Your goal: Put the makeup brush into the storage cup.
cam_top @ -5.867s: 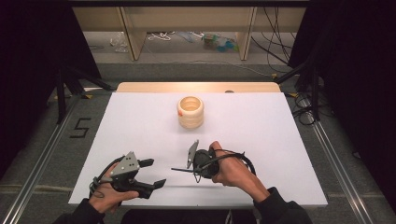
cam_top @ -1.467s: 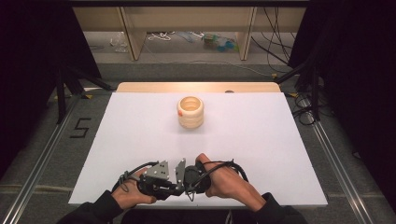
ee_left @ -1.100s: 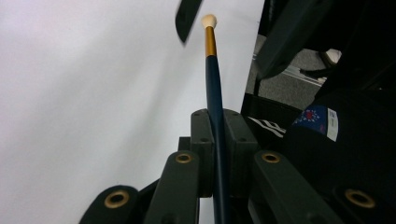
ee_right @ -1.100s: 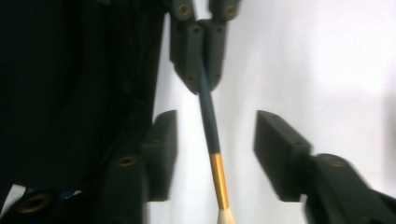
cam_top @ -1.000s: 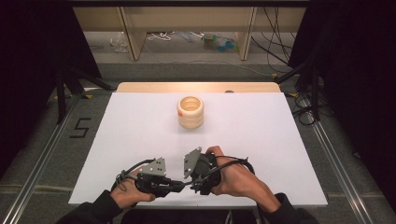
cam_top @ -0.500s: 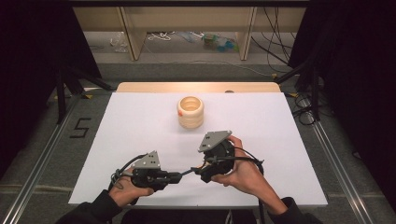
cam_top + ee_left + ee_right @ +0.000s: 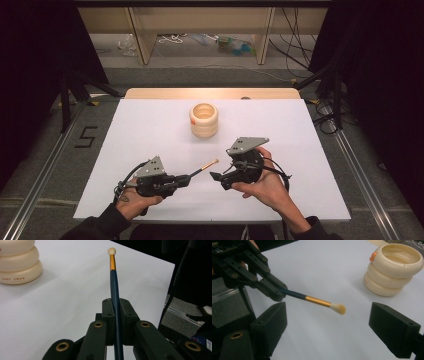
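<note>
One brush [image 7: 202, 167] is pinched in the left gripper [image 7: 185, 180]. The right gripper [image 7: 214, 176], jaws just spread wide, is held empty nearby. Beyond, a cream ringed holder [image 7: 204, 120] is seen unobstructed.

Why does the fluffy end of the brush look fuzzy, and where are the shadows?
In the right gripper view the brush tip is slightly blurred, and the near fingers are soft too. In the left gripper view the handle is sharp while the cream holder casts a soft shadow. In the high view the room around the white table is dark.
</note>
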Available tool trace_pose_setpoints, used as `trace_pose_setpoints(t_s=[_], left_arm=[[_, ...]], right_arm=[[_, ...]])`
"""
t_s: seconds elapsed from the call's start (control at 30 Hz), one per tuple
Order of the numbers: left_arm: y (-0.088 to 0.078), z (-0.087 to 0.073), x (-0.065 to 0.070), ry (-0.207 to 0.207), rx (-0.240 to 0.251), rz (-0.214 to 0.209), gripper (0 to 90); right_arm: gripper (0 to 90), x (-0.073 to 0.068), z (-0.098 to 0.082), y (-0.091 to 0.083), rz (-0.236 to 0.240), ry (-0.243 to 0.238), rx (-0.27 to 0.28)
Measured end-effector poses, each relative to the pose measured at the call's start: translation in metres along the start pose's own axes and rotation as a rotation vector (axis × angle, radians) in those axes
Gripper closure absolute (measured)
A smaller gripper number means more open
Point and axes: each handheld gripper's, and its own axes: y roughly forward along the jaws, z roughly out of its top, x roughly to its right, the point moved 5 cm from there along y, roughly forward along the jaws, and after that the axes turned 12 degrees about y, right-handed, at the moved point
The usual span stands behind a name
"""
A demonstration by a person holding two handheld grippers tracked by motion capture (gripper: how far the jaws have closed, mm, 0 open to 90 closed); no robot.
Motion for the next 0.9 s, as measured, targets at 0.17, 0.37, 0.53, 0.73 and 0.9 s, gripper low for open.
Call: trace_pose_setpoints(t_s=[0.17,0.37,0.53,0.73,0.9], left_arm=[[-0.002,0.002,-0.002,0.007,0.029,0.02,83.7],[-0.005,0.005,-0.004,-0.003,0.068,0.054,83.7],[-0.007,0.007,-0.004,-0.036,0.096,0.071,83.7],[-0.008,0.008,-0.005,-0.057,0.122,0.099,83.7],[-0.009,0.01,-0.003,-0.055,0.146,0.112,83.8]], right_arm=[[16.3,0.002,-0.004,0.003,0.043,0.054,0.023],[16.1,-0.002,-0.006,0.01,0.104,0.093,0.039],[16.1,-0.004,-0.007,0.015,0.152,0.128,0.061],[16.1,-0.003,-0.007,0.022,0.197,0.175,0.105],[16.0,-0.006,-0.006,0.027,0.224,0.191,0.131]])
